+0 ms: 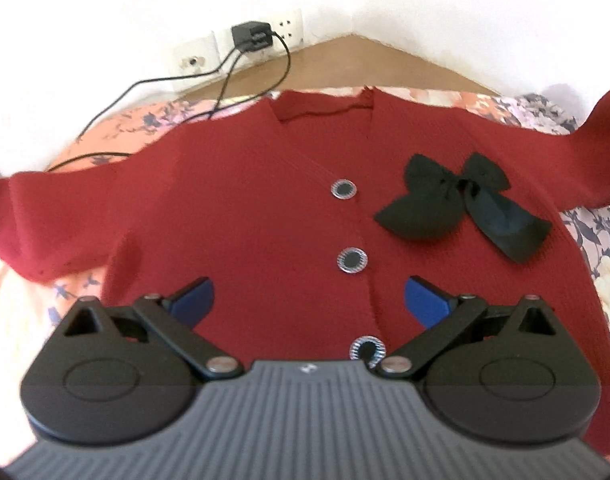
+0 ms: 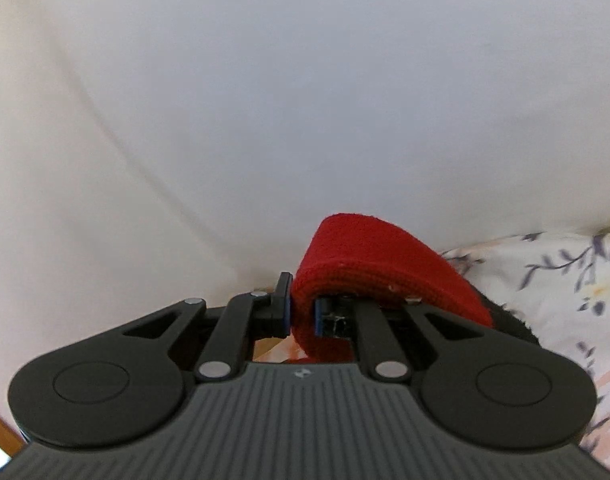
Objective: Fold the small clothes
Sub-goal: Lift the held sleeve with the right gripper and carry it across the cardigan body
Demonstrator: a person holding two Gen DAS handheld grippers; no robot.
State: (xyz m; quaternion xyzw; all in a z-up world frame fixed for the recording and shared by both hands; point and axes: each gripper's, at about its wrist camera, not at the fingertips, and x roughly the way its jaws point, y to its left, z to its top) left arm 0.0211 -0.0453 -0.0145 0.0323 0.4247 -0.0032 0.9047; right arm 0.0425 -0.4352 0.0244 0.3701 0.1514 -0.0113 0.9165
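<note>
**Right sleeve pinched, ready to fold inward**

The red cardigan (image 1: 245, 216) lies face up on the floral bedsheet (image 1: 601, 264), buttoned, collar toward the wall, with a black bow (image 1: 461, 208) on the chest just beside the buttons (image 1: 352, 259). The left gripper (image 1: 309, 300) hovers over the hem near the lowest button, its jaws wide apart and holding nothing. The right gripper (image 2: 303, 316) has its jaws clamped on the red cuff (image 2: 369, 268), which drapes over one finger; in the left view that sleeve (image 1: 601, 120) rises off the bed, well away from the bow.

The step in hand appears to be folding this sleeve across the chest. To do it well, carry the cuff low and straight toward the buttons, so the crease falls along the shoulder line and not on a slant. The left gripper could press the body near the bow's side to stop the knit sliding. Lay the sleeve flat before letting go; the bow will likely make a lump, so placing the cuff just below it seems wiser.
</note>
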